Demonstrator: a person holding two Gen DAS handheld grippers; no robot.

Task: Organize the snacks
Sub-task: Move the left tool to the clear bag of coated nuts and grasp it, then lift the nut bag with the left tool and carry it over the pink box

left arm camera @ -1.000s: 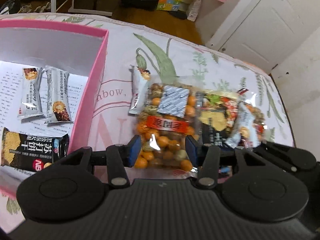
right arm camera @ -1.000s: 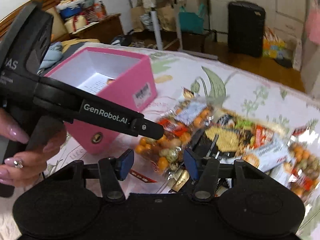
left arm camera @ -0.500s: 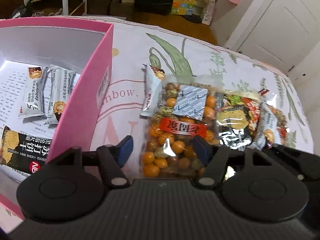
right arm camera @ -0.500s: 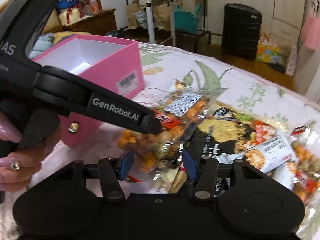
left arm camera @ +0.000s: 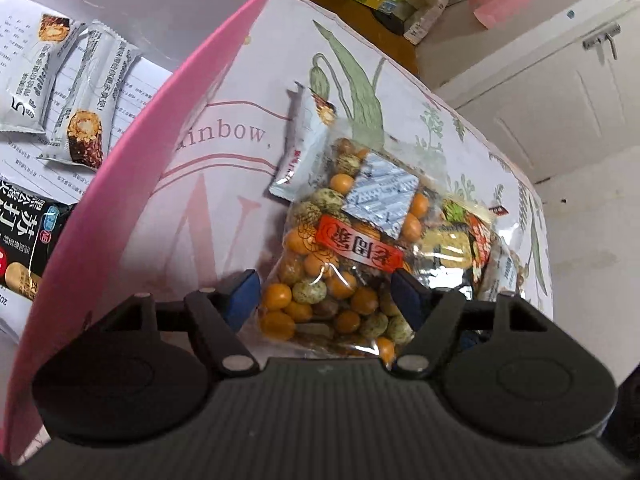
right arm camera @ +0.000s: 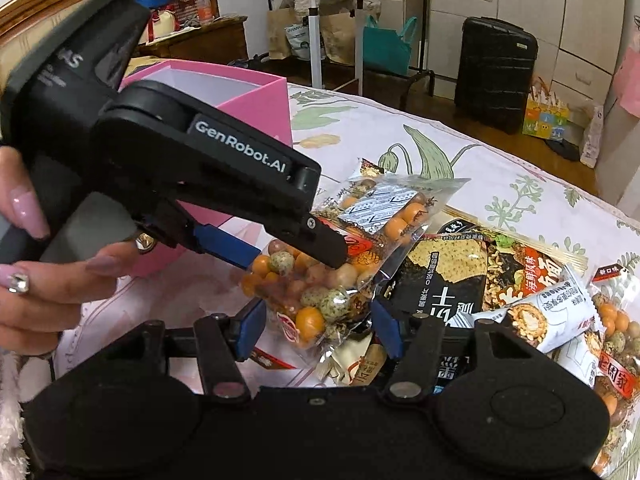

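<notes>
A clear bag of orange and green coated nuts (left arm camera: 344, 256) lies on a heap of packets on the floral cloth (left arm camera: 248, 92). My left gripper (left arm camera: 325, 294) straddles the bag's near end; its jaws are opening and the blue pads stand just off the bag's sides. In the right wrist view the left gripper (right arm camera: 298, 258) reaches in from the left over the same bag (right arm camera: 320, 292). My right gripper (right arm camera: 319, 330) is also opening, with the bag's lower end between its pads but not pressed. The pink box (left arm camera: 140, 160) stands to the left and holds white snack bars (left arm camera: 92, 92) and a black cracker packet (left arm camera: 24, 240).
Right of the nut bag lie a black cracker packet (right arm camera: 448, 280), a white bar (right arm camera: 532, 316) and another nut bag (right arm camera: 612, 360). A white packet (left arm camera: 304, 148) pokes out behind it. A person's hand (right arm camera: 32, 272) grips the left gripper. A black suitcase (right arm camera: 496, 68) stands beyond the cloth's far edge.
The left jaws, shut on the nut bag a second ago, have spread off it, and that gripper has sunk and rolled. The right jaws have widened a little around the bag's end.
</notes>
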